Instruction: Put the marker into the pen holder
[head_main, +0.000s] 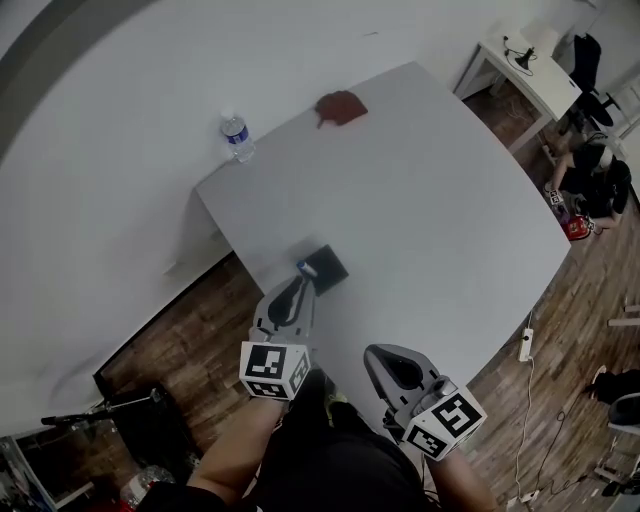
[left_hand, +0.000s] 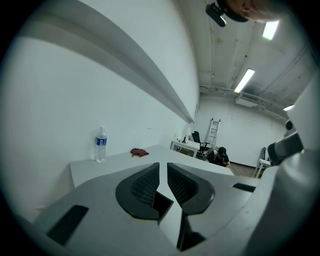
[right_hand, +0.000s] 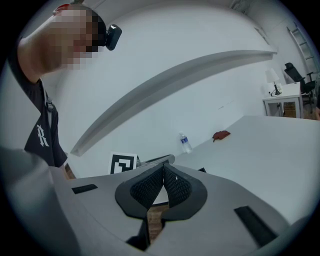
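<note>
Water bottle (head_main: 237, 137) upright at far-left corner of white table (head_main: 440, 210). Red cloth (head_main: 341, 107) crumpled by far edge, well apart from bottle. Small desk (head_main: 522, 78) w/ lamp (head_main: 518, 52) far right. Person (head_main: 592, 185) crouched on wood floor (head_main: 190, 340) nr it.

A white table (head_main: 430, 190) stood on a wood floor (head_main: 190, 340) beside a bare white wall (head_main: 100, 100). A desk (head_main: 535, 80) sat beyond it, a ladder (left_hand: 213, 131) stood farther off, and strip lights (left_hand: 245, 80) burned overhead.

White table (head_main: 430, 200), red cloth (head_main: 341, 107), dark pen holder (head_main: 326, 266).
</note>
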